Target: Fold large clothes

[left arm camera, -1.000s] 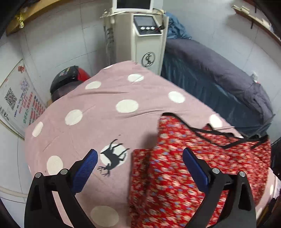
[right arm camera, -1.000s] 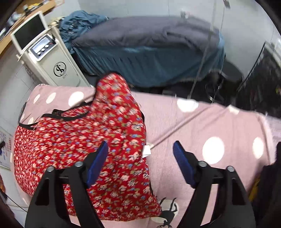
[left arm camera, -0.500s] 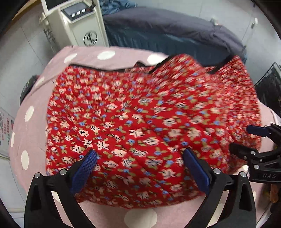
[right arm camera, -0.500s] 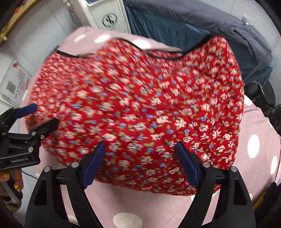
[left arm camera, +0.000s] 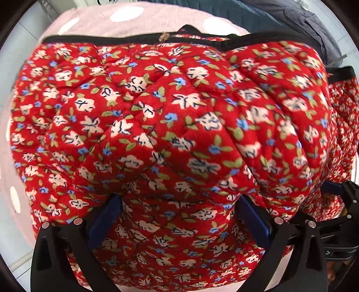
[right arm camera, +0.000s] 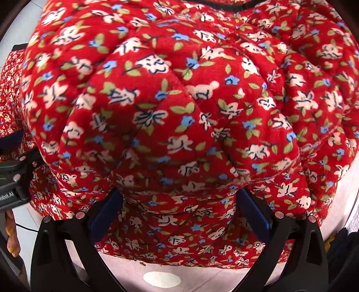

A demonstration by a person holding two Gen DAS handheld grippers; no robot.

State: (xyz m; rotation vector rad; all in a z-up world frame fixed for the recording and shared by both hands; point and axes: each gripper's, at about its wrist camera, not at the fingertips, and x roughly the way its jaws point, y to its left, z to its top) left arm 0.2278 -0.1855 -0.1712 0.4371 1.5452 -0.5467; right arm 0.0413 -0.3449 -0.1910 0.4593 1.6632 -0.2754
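Note:
A red quilted floral garment with black trim fills both wrist views; it also shows in the right wrist view. It lies folded on a pink polka-dot cover. My left gripper is open, its blue pads on either side of the garment's thick near edge. My right gripper is open in the same way on the near edge further right. The right gripper shows at the right edge of the left wrist view, and the left gripper at the left edge of the right wrist view.
A dark grey and blue bed lies behind the garment at the top right. The pink cover's near part with a white dot shows below the garment. Pale floor tiles show at the lower left.
Both grippers have moved forward and down onto the garment, which now fills the views. The jaws stay open and now straddle its near edge.

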